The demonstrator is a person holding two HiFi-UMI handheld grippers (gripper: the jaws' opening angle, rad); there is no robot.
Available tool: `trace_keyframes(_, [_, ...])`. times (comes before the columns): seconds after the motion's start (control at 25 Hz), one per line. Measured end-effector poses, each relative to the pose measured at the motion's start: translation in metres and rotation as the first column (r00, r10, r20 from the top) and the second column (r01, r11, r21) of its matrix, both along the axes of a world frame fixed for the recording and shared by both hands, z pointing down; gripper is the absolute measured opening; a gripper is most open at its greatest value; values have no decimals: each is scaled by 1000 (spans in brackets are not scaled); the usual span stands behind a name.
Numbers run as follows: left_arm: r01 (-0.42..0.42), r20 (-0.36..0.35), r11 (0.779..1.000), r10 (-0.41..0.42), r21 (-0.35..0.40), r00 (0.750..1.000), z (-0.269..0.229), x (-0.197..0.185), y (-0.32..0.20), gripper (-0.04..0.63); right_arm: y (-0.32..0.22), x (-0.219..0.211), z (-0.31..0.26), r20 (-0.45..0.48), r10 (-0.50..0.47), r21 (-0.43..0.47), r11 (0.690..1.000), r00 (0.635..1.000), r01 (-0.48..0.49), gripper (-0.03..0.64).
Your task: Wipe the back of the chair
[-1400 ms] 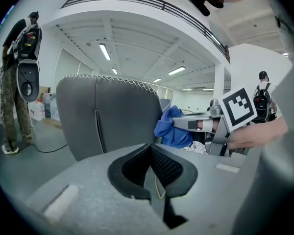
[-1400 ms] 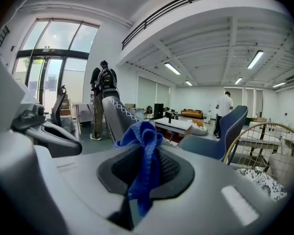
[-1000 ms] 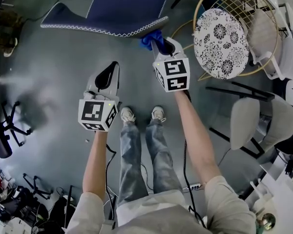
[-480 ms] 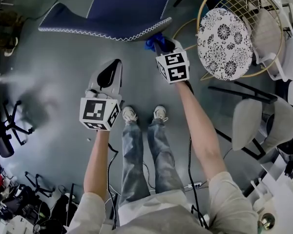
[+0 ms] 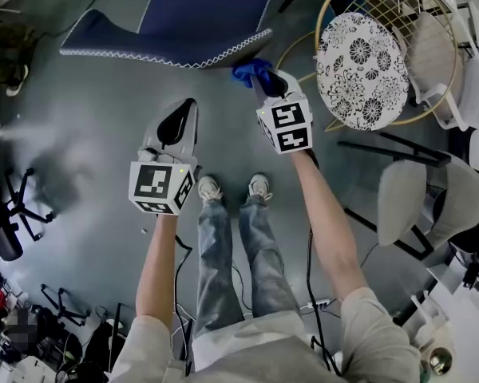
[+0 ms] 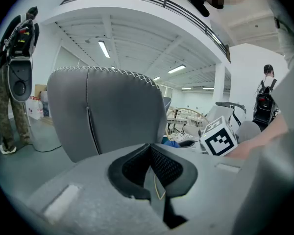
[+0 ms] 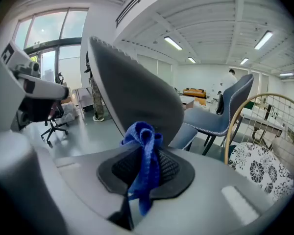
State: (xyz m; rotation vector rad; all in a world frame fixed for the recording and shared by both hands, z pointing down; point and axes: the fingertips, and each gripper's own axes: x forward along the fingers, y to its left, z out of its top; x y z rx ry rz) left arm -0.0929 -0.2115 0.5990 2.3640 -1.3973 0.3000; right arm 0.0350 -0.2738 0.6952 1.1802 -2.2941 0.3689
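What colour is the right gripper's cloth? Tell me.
The cloth is blue, clearest in right gripper view.

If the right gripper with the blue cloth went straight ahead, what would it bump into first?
Most likely the chair back, which stands right ahead of the right gripper and the blue cloth it holds. How near it is, I cannot tell exactly.

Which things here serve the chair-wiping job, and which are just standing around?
In the job: blue cloth pinched in the right tool; navy upholstered chair back with white-stitched edge.

Standing around: shut, empty left tool; gold wire chair with floral cushion; pale grey chair at right; black office chair base at left.
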Motion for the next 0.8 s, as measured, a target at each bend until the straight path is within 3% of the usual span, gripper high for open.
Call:
trace_keyframes(0.28, [-1, -5, 1000, 2, 9, 1000, -5, 10, 5, 5, 24, 1, -88, 17, -27, 176, 984, 999, 24, 55])
trace_keyframes(0.56, [-4, -11, 1000, 4, 17, 1000, -11, 19, 9, 5, 32, -14, -183, 55, -66, 358, 933, 996, 42, 55])
trace_keyframes(0.8, [-4, -11, 1000, 5, 12, 1000, -9, 22, 11, 5, 19, -14, -190, 66, -42, 365, 931, 997, 15, 55])
